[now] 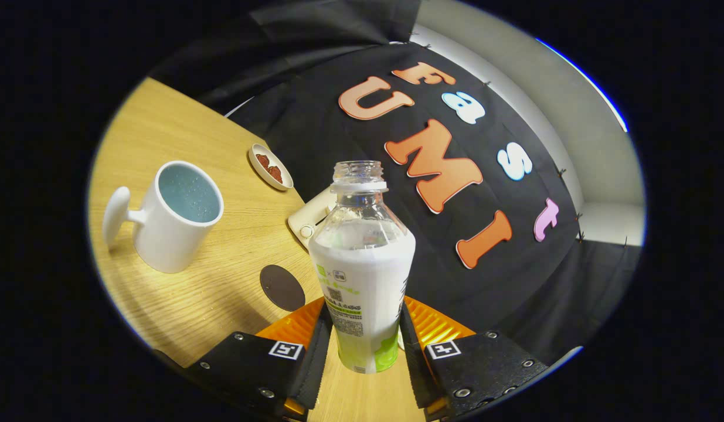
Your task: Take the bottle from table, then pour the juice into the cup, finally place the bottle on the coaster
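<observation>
My gripper is shut on the bottle, both fingers pressing its labelled lower body. The bottle is clear plastic with a white and green label and no cap, and it looks nearly drained. It is lifted and tilted with the whole view, so the table slopes behind it. A white mug with pale liquid and bubbles inside stands on the wooden table, beyond the left finger. A dark round coaster lies flat on the table just ahead of the left finger, between the mug and the bottle.
A small shallow dish holding reddish-brown pieces sits farther back on the table. A cream-coloured device lies at the table's far edge behind the bottle. The black cloth wall hangs right behind the table.
</observation>
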Motion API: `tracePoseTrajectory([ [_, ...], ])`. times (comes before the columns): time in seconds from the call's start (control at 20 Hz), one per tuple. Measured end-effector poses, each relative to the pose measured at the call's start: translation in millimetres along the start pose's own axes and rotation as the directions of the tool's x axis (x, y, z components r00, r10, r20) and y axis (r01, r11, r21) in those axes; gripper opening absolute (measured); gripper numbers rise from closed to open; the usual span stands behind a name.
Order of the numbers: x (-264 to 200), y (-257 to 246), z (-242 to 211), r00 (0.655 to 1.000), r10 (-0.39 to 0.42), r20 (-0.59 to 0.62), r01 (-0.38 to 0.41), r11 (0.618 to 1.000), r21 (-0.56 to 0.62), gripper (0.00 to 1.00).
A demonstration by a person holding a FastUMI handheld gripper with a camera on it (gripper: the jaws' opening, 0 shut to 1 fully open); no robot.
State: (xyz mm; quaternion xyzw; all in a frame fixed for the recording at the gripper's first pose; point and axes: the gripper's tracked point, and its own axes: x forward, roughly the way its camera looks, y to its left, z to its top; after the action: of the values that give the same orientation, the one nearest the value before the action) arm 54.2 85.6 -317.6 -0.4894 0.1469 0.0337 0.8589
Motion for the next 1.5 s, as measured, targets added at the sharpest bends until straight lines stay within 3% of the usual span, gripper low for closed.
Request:
tracePoseTrajectory([
  [0.3,8.2,4.2,9.8,0.997,-0.051,0.053,0.059,0.986,-0.155,0.62],
  [0.6,3.9,-0.1,20.2,0.989,-0.1,0.11,0.132,0.933,-0.335,0.62],
  [1.5,3.0,0.3,47.1,0.968,-0.112,0.223,0.22,0.805,-0.552,0.62],
])
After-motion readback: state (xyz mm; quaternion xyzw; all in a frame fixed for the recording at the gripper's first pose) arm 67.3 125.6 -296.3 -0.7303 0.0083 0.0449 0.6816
